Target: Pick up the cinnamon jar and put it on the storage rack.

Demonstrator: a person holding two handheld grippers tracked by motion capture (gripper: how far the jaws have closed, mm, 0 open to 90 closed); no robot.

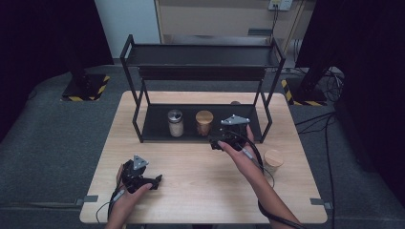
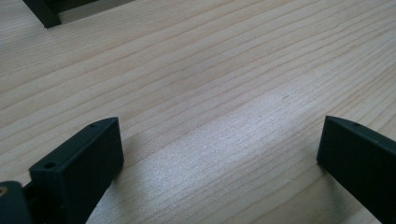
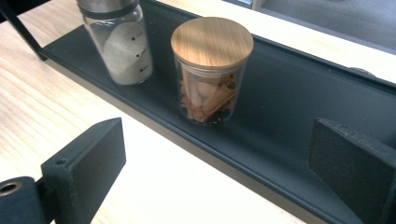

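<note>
right gripper (image 1: 216, 142) sits at the front edge of the rack's (image 1: 138, 117) bottom shelf, the person's right forearm reaching up from the lower right and the hand wrapped around its body. its jaws stand wide apart with nothing between them. in the right gripper view the wooden-lidded jar (image 3: 211, 70) of brown sticks stands upright on the shelf just ahead of the jaws, untouched, with a metal-capped jar (image 3: 119, 42) of pale powder beside it. another wooden-lidded jar (image 1: 273, 159) stands on the table (image 1: 200, 191) to the right of the forearm. left gripper (image 1: 155, 181) rests low over the bare table near its front left, jaws spread and empty.
</note>
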